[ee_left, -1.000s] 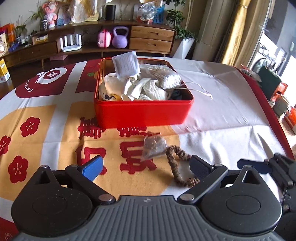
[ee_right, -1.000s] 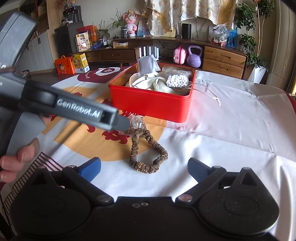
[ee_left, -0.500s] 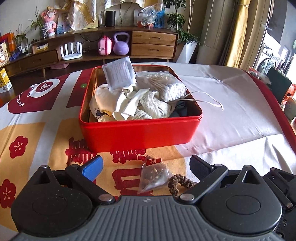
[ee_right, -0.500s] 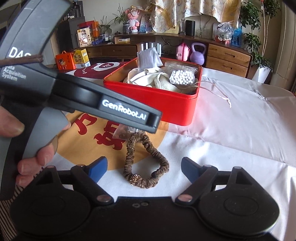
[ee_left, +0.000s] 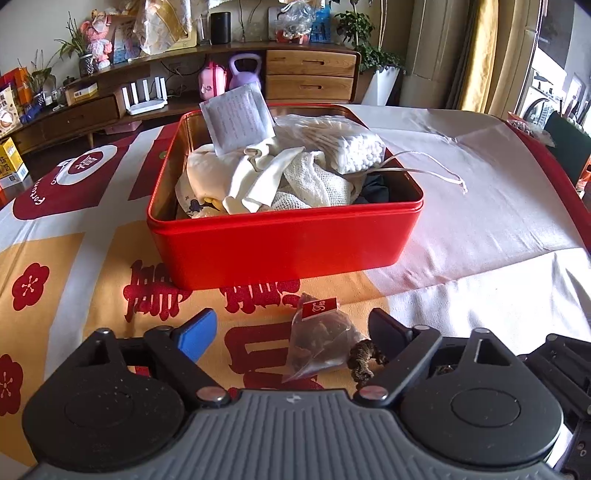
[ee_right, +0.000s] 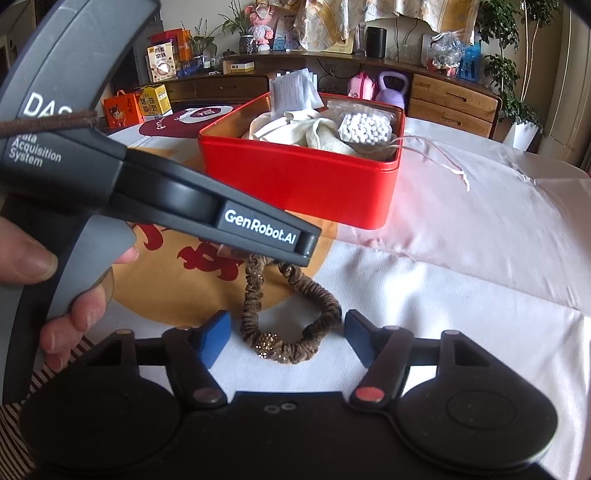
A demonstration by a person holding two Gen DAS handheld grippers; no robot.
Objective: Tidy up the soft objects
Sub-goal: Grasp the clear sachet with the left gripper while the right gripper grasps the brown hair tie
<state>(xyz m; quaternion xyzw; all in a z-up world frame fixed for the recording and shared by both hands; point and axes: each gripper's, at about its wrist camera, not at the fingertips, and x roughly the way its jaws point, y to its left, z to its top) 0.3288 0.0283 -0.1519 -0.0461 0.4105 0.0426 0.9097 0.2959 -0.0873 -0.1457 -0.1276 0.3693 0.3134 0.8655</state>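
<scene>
Your left gripper (ee_left: 291,332) has closed in on the tea bag (ee_left: 319,341) before the red tin (ee_left: 288,243), jaws wide. Your right gripper (ee_right: 286,334) — jaws wide too — straddles the brown scrunchie (ee_right: 291,317) on the table (ee_right: 461,258), its far end hidden behind the left gripper.

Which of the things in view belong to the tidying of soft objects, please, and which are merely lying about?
Job:
red tin
brown scrunchie
clear sachet
left gripper
right gripper

Lying about:
purple kettlebell
white router
black speaker
</scene>
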